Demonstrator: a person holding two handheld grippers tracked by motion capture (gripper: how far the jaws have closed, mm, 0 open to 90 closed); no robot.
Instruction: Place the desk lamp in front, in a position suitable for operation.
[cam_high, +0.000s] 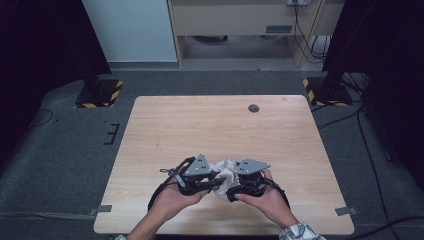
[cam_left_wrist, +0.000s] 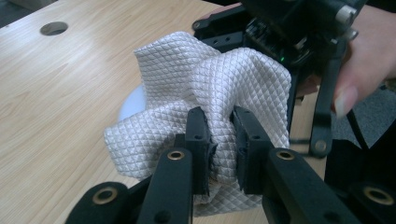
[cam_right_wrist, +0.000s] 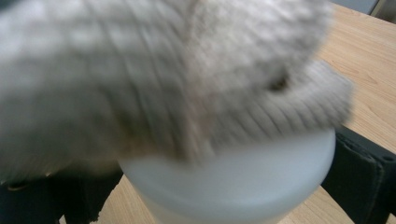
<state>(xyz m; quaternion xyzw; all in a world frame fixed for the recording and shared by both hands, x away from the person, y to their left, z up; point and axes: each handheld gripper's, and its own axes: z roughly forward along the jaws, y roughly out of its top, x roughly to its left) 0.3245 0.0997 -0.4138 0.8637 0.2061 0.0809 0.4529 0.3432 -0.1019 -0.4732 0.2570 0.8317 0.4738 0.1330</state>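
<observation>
Bunching cloth (cam_left_wrist: 210, 88) between left claw (cam_left_wrist: 220, 135)

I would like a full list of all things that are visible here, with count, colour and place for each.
cloth: one, white with diamond weave, bunched between the two claws, draped over the container
container: one, frosted white, under the cloth, between the right claw's jaws
table: one, light wood, centre
cable hole: one, dark, far right part of the table
stand bases: two, black with yellow stripes, on the floor beyond the table
left claw: one, black, shut on cloth
right claw: one, black, around the container
</observation>
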